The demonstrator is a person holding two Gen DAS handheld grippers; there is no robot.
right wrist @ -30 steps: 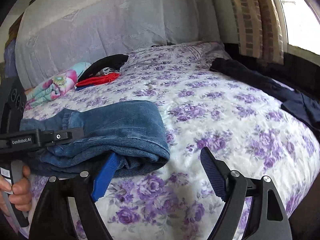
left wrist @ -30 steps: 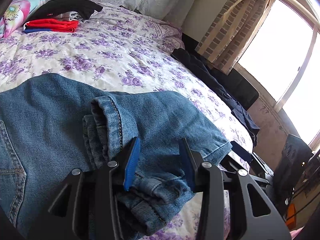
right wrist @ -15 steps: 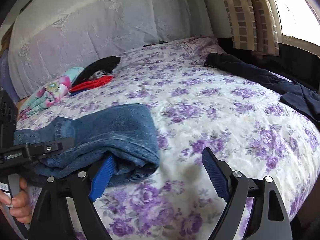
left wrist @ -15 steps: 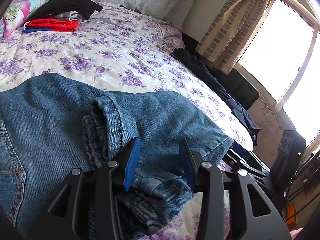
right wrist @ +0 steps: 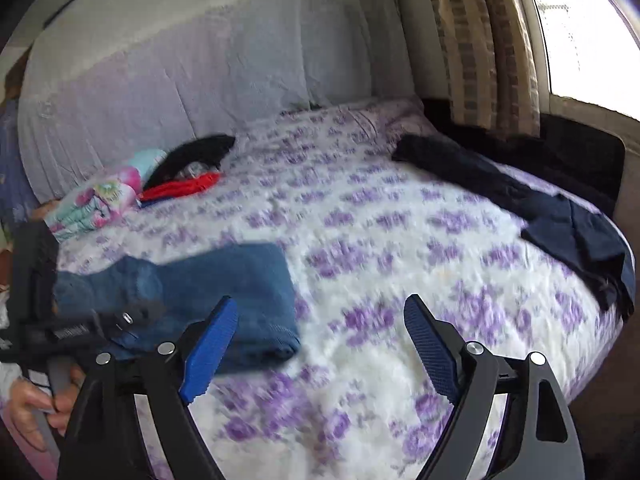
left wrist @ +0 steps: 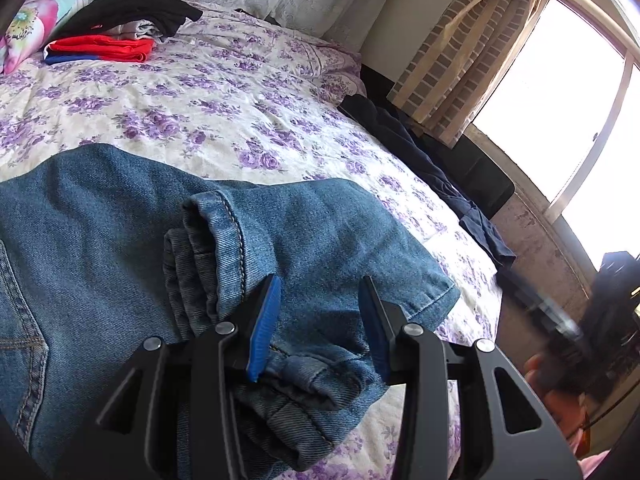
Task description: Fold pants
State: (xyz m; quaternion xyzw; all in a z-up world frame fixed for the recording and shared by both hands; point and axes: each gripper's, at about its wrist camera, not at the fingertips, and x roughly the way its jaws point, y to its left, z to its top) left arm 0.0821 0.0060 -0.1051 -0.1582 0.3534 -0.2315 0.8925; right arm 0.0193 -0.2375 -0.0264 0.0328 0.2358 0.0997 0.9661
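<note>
Blue jeans (left wrist: 100, 240) lie folded on the flowered bed, the leg hems doubled over on top. My left gripper (left wrist: 318, 304) sits low over the folded hem end; its blue pads stand apart with denim bunched between and below them, not pinched. In the right wrist view the folded jeans (right wrist: 224, 280) lie at the left, and my right gripper (right wrist: 320, 340) is wide open and empty above the bedspread, to the right of the jeans. The left gripper's body shows at the far left there, held by a hand.
A stack of folded red, blue and black clothes (left wrist: 116, 36) and a bright flowered pillow (left wrist: 24, 28) lie near the headboard. Dark navy garments (right wrist: 520, 200) lie along the bed's right edge. Curtain and window (left wrist: 560, 100) are on the right.
My right gripper has pulled back and up away from the jeans, and its view is blurred by the motion. My left gripper has hardly moved.
</note>
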